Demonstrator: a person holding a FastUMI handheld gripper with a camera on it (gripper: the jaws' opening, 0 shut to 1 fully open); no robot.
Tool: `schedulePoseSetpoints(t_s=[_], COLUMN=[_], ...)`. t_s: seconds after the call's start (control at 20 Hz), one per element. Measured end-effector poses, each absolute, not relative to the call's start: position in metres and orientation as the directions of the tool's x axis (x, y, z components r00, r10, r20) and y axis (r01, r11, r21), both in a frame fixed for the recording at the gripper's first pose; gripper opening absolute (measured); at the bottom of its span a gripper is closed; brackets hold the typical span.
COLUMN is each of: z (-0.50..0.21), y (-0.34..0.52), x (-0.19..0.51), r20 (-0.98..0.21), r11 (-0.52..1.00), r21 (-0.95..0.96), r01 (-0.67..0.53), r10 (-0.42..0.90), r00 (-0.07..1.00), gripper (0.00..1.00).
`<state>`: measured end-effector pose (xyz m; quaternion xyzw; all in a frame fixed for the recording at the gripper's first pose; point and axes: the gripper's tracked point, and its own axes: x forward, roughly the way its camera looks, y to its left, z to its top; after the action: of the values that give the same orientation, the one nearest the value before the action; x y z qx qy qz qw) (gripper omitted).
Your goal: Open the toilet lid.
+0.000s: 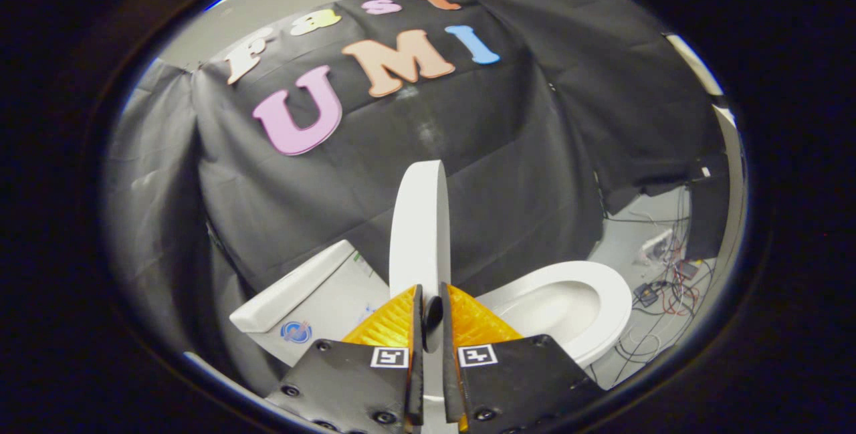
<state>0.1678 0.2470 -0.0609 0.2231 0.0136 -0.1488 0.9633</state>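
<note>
The white toilet lid (420, 220) stands raised, nearly upright, seen edge-on and rising from between my fingers. My gripper (432, 295) is shut on the lid's lower edge, one finger on each face. To the right of the lid the white seat ring and bowl (588, 300) lie uncovered. The white tank (314, 297) sits to the left of the lid, with a round blue sticker on its side.
Black cloth walls hang close behind and to both sides of the toilet. On the light floor beyond the bowl lie tangled cables and a power strip (659, 267).
</note>
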Motion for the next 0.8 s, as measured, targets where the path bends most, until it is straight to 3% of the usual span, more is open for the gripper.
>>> schedulePoseSetpoints(t_s=[0.8], z=[-0.038], y=[0.349], x=[0.216], r20=[-0.022], r11=[0.919], r21=[0.391], r01=[0.052], r10=[-0.047], r00=[0.999], gripper=[0.17])
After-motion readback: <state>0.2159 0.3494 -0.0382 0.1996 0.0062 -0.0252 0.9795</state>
